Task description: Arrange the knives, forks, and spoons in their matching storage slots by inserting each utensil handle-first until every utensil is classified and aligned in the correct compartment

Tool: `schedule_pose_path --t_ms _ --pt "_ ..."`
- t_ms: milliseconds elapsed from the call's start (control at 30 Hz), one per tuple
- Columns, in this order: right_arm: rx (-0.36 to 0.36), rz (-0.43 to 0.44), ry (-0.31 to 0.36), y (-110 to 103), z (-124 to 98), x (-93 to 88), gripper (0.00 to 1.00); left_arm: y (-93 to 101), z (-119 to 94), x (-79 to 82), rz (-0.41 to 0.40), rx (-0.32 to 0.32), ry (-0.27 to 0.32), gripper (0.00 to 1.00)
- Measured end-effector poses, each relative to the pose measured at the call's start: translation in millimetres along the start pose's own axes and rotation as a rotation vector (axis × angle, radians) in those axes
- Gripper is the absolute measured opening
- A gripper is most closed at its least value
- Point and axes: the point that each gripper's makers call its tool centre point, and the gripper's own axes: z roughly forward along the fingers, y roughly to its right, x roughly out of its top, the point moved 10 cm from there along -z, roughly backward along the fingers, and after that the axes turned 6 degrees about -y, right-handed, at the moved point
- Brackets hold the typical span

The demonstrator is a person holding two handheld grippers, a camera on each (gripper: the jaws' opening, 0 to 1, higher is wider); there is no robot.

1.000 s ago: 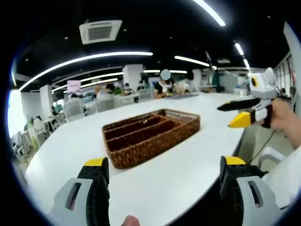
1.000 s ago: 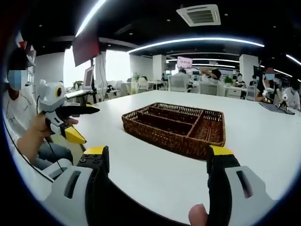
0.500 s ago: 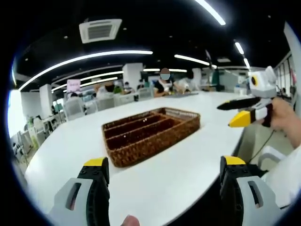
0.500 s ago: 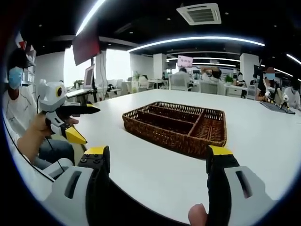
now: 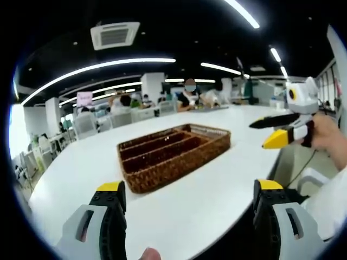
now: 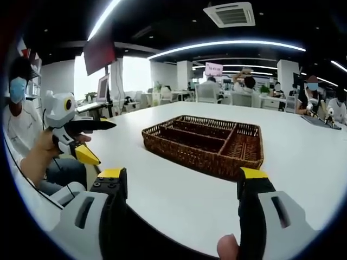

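Note:
A brown wicker cutlery basket [image 5: 173, 157] lies on the white table [image 5: 211, 195], divided into long slots with a cross compartment at one end; its slots show bare wicker. My left gripper [image 5: 190, 196] is open, low over the near table edge, well short of the basket. My right gripper [image 5: 260, 135] hovers to the right of the basket, held in a hand, jaws apart. In the right gripper view the basket [image 6: 203, 143] sits ahead of my open right gripper [image 6: 181, 181], and the left gripper [image 6: 105, 143] floats off the table's left side, open, with nothing in it.
The round white table [image 6: 162, 187] curves away at its edges. A person in a mask [image 6: 19, 124] sits at the left behind the hand. Desks, chairs and several seated people [image 6: 309, 100] stand in the office beyond the table.
The right gripper view has drifted slightly, so the basket sits a little further right in it. Basket and grippers keep their places.

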Motion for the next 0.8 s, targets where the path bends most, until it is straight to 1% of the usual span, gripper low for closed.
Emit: schedule_pose_path --t_ms 800 --pt "0.015 0.001 0.000 -4.0 1.1 -1.4 0.85 0.1 -2.7 -0.7 -0.001 0.003 -0.002 0.98"
